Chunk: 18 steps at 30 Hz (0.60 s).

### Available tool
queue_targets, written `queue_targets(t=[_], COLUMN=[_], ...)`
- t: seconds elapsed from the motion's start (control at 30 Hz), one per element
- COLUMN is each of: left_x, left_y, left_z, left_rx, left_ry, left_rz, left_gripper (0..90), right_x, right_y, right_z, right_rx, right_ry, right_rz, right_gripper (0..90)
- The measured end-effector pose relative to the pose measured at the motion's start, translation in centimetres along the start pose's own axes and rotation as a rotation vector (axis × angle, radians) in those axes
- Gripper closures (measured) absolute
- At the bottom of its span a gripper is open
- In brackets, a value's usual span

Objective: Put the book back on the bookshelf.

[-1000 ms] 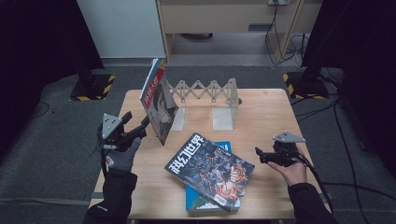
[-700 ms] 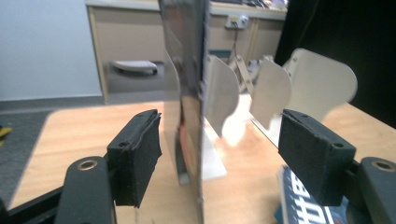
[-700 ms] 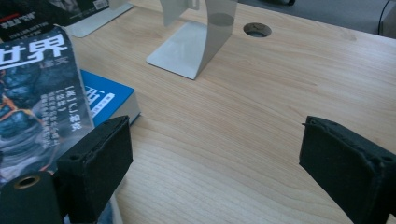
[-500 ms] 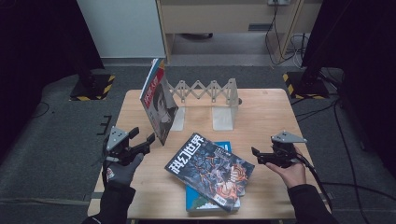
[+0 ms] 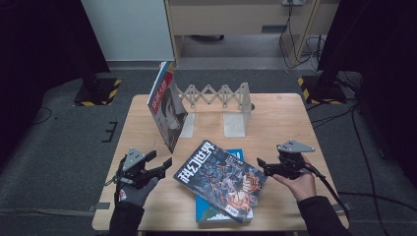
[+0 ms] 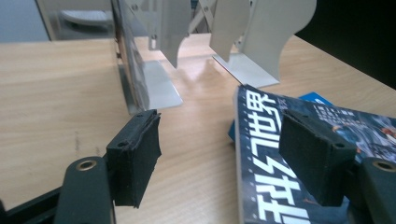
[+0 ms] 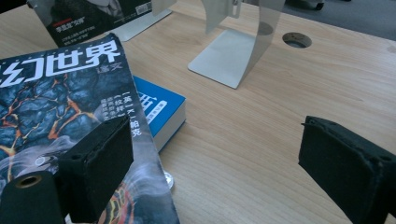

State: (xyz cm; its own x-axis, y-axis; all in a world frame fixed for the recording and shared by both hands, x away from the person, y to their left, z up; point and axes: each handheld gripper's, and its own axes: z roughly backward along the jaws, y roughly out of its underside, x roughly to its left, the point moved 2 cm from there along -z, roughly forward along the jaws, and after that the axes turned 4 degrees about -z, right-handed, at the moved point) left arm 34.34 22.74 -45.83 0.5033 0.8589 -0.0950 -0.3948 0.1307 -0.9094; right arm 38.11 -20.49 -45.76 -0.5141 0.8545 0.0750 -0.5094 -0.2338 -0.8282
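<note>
Left tool (image 5: 160,164) spread, empty, hovering low just beside the magazine's (image 5: 221,179) left edge, spine end nearest. Right tool (image 5: 263,167) also spread, empty, just beside the magazine's right edge. Magazine flat, skewed atop blue book (image 5: 236,155) on bench (image 5: 280,113), long axis diagonal; left tool judged nearer.

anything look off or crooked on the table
Yes. The magazine lies askew on the blue book, turned at an angle and overhanging it. Another magazine leans tilted against the left end of the rack rather than standing upright. Nothing looks spilled or damaged.
</note>
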Motion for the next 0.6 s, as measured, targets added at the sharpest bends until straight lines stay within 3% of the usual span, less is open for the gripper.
queue_targets(t=[0.37, 0.6], left_x=[-0.1, -0.8], left_y=[2.2, 2.8], left_z=[-0.8, -1.6], left_rx=[0.072, 0.116], left_ry=[0.031, 0.064], left_rz=[0.039, 0.014], left_gripper=[28.2, 27.6], right_x=[1.3, 1.5], right_y=[0.7, 1.4], right_z=[-0.8, -1.1], right_rx=[0.031, 0.058], right_ry=[-0.020, -0.025], right_rz=[0.019, 0.017], right_gripper=[10.1, 9.9])
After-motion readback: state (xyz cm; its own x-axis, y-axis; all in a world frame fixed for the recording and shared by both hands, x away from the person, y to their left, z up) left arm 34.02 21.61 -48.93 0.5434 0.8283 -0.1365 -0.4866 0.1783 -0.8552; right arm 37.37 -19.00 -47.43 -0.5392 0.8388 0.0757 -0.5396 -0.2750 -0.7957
